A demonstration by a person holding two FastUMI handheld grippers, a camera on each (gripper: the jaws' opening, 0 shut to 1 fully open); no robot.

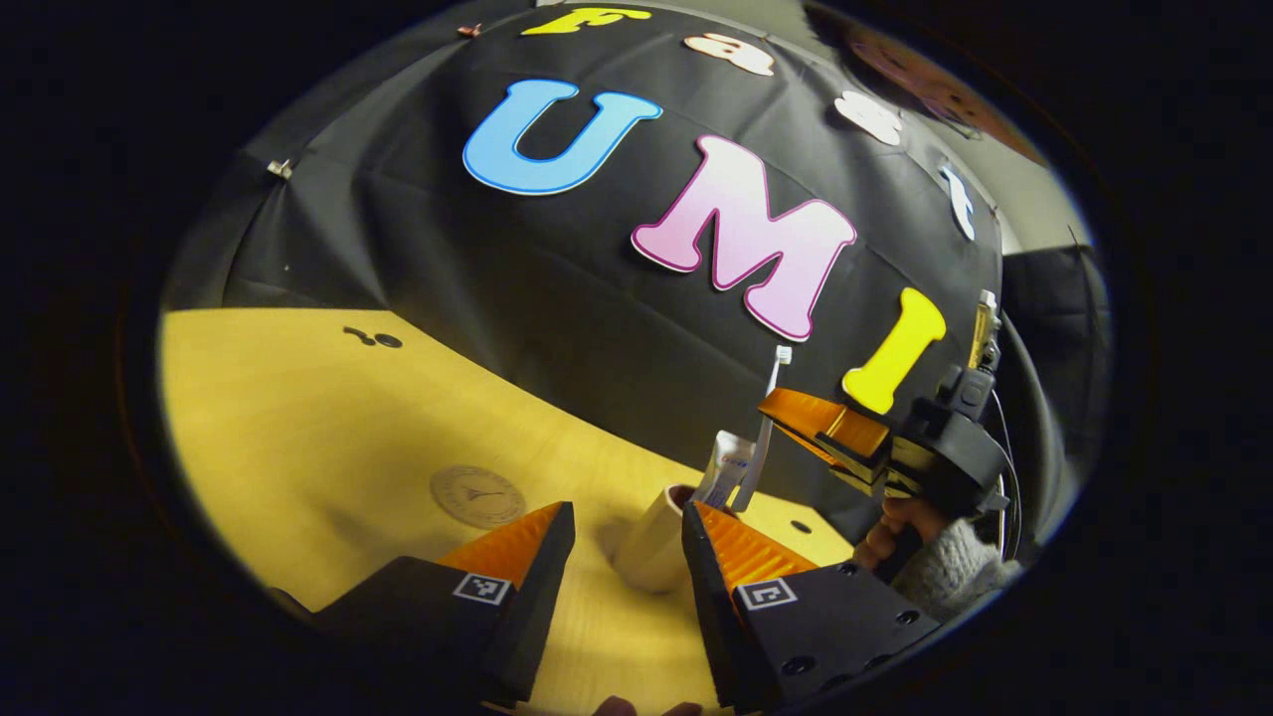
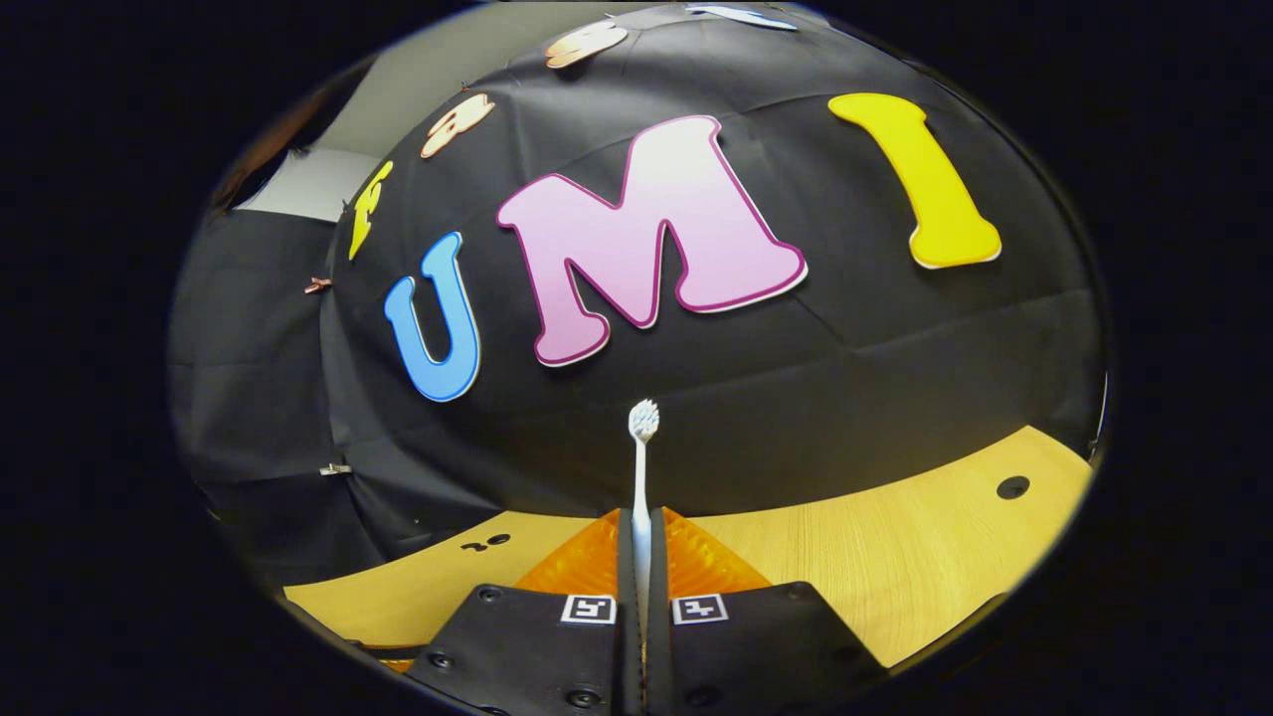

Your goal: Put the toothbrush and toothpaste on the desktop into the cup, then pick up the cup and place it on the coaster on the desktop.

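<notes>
A cream cup [image 1: 648,545] stands on the wooden table [image 1: 298,418], just ahead of my open left gripper [image 1: 629,525] and in line with the gap between its fingers, untouched. A white toothpaste tube [image 1: 724,467] stands in the cup. My right gripper [image 1: 786,413] comes in from the right and is shut on a white toothbrush [image 1: 768,418], bristles up. The brush's lower end slants down to the cup's mouth beside the tube, and its tip is hidden. In the right gripper view the toothbrush [image 2: 641,477] stands upright, pinched in the right gripper [image 2: 641,532]. A round coaster [image 1: 477,495] lies left of the cup.
The booth's black cloth wall [image 1: 557,298] rises close behind the cup. A hand in a grey sleeve [image 1: 945,567] holds the right gripper at the right. Small dark holes [image 1: 801,525] mark the tabletop, with another hole [image 2: 1012,486] at the right edge.
</notes>
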